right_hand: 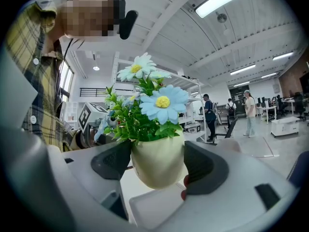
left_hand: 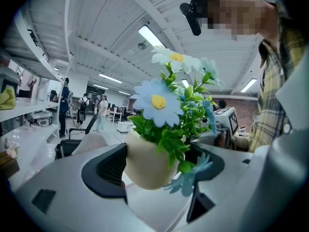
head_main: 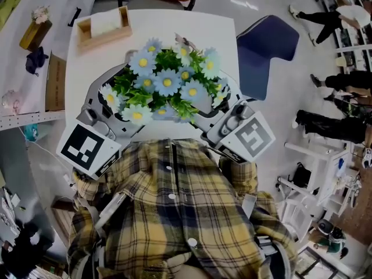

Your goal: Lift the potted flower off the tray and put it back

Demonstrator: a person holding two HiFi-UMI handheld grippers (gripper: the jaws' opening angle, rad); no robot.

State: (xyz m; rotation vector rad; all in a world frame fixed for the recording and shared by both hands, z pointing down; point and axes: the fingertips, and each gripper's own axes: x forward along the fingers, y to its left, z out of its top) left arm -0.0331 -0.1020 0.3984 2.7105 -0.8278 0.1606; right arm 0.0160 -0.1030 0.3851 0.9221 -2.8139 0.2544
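The left gripper (left_hand: 155,168) holds a cream pot (left_hand: 145,164) of blue daisies (head_main: 168,83), its jaws pressed to either side of the pot's wall. The right gripper (right_hand: 158,164) clasps the same pot in the same way from the opposite direction. The pot hangs clear above the white tray (right_hand: 154,208), over a white table (head_main: 218,31). A wooden box (head_main: 104,25) sits at the table's far left, and a blue chair (head_main: 264,45) stands off its right edge.
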